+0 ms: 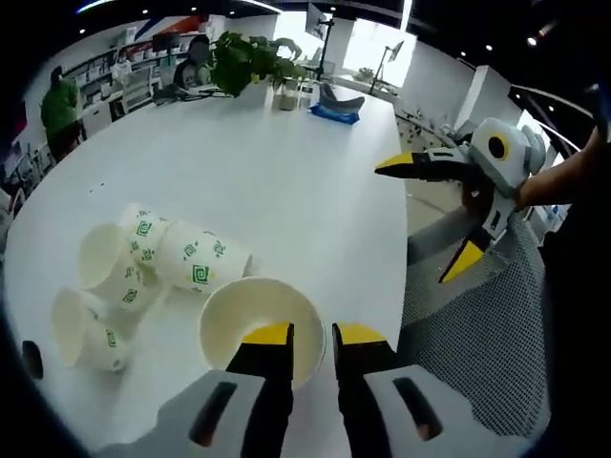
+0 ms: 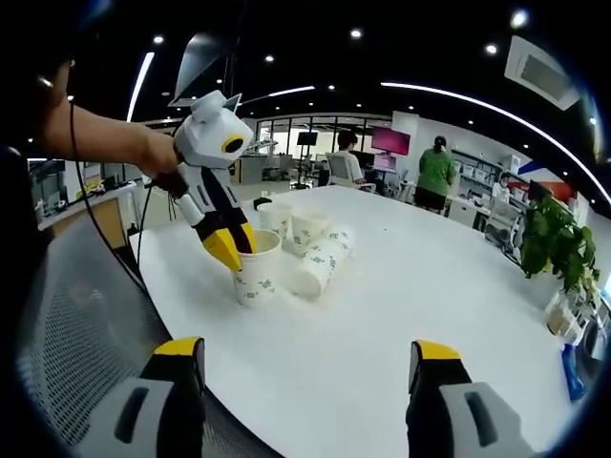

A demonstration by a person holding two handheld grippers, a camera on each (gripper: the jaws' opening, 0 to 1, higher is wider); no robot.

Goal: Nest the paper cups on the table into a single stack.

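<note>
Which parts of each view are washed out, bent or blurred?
Left gripper view: windows glare white at the top, the table edge bows, the cups look soft. Right gripper view: ceiling light strips curve, the left gripper and cups are fairly sharp, the rim plants blur.

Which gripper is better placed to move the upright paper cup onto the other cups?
Left. The left gripper is shut on the rim of the upright paper cup, close to the lying cups. The right gripper is open, away from them.

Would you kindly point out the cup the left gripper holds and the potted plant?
held cup (image 1: 239, 310): left gripper view, inner wall.
potted plant (image 1: 250, 59): left gripper view, leaves.
left gripper (image 2: 232, 256): right gripper view, between tips.
</note>
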